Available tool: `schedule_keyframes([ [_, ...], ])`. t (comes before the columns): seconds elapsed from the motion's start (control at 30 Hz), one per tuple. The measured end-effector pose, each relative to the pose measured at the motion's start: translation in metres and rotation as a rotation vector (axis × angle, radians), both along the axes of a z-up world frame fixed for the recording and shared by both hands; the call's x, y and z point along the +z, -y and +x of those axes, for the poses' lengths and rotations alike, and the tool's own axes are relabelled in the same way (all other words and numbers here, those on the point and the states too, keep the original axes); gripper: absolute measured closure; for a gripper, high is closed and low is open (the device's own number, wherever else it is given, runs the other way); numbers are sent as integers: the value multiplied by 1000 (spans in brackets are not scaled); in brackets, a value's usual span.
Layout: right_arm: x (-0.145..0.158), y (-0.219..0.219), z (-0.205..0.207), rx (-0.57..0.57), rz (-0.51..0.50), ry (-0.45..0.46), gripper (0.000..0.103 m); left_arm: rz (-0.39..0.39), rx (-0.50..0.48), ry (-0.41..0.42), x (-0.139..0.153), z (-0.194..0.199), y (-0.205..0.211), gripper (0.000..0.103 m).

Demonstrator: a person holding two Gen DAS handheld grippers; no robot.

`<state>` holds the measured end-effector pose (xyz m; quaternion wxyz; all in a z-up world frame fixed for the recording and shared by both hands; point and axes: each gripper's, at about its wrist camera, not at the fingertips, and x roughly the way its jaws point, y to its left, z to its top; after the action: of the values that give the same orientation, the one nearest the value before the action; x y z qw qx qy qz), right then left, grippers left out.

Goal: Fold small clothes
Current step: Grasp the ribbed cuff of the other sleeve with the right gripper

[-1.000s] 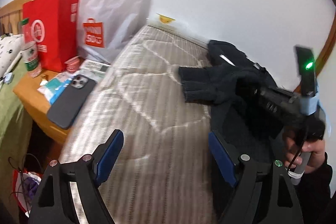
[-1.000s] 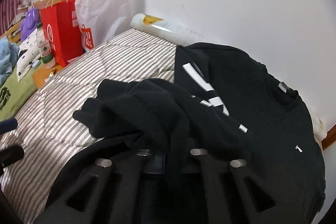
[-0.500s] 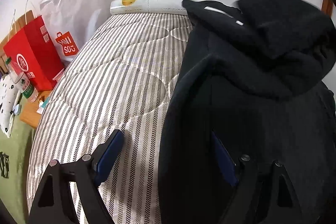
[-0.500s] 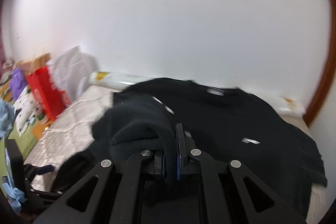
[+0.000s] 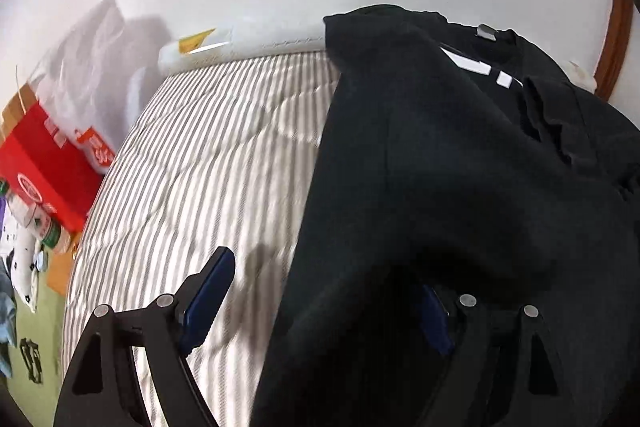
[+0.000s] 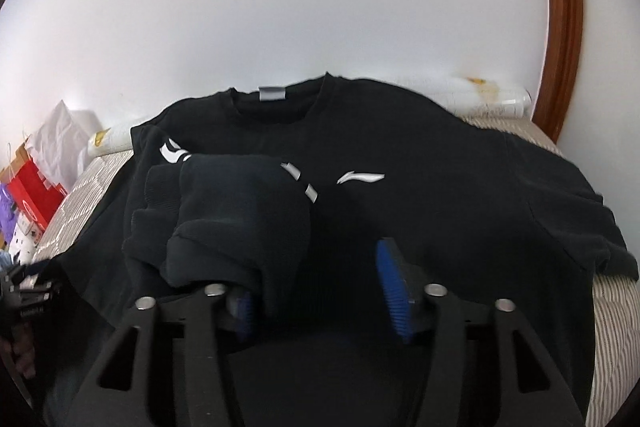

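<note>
a: where are we in the fold?

b: the sweatshirt [image 6: 420,195] lies front-up on the bed [image 5: 208,163], collar toward the wall [image 6: 320,7]. its left sleeve [image 6: 232,215] is folded in over the chest and sits there in a bunched heap, cuff toward the left. so i judge this as the sleeve-in step, with the sleeve just laid down.

a: and the tongs?

b: the right gripper [image 6: 320,291] has its jaws apart, blue pads showing. the sleeve bulges over the left pad, but nothing is pinched between them. the left gripper [image 5: 320,303] is apart too, one finger over the bare striped bed, the other tucked under the dark edge of the sweatshirt. it holds nothing that i can see.

a: what does the next move want?

b: my guess: flatten that heap first, since a lump there will make the later folds crooked. then the other sleeve, lying out to the right near the bed's edge, needs the same fold inward. the right gripper would have to take it near the cuff, and pinch only one layer.

a: any clutter in the way?

b: no. the bags [image 5: 60,163] stand off to the left, well apart.
</note>
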<state>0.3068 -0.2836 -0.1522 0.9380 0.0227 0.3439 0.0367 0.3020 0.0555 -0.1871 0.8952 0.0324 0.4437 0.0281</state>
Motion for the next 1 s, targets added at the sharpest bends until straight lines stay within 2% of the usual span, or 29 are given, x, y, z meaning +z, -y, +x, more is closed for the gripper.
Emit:
schedule_keyframes([
  [0.13,-11,7,2,5,25,-7,42,-29,20,2,-7,13,2,20],
  [0.27,-11,7,-1,12,33,-20,40,-107,29,-4,-7,16,-10,19],
  [0.47,-7,-17,-18,73,-110,25,39,-70,21,11,-5,13,-4,21],
  [0.6,7,-31,-39,135,-187,75,39,-107,24,2,-4,14,-10,21],
  [0.73,35,-41,-56,196,-122,130,36,-122,36,2,-3,14,-13,21],
  [0.8,43,-61,-57,251,-140,137,34,-115,36,6,-2,13,-12,21],
  [0.87,41,-87,-52,302,-193,132,33,-117,40,12,-1,12,-12,21],
  [1.0,6,-127,-20,354,-224,9,33,-142,48,13,-1,11,-18,21],
])
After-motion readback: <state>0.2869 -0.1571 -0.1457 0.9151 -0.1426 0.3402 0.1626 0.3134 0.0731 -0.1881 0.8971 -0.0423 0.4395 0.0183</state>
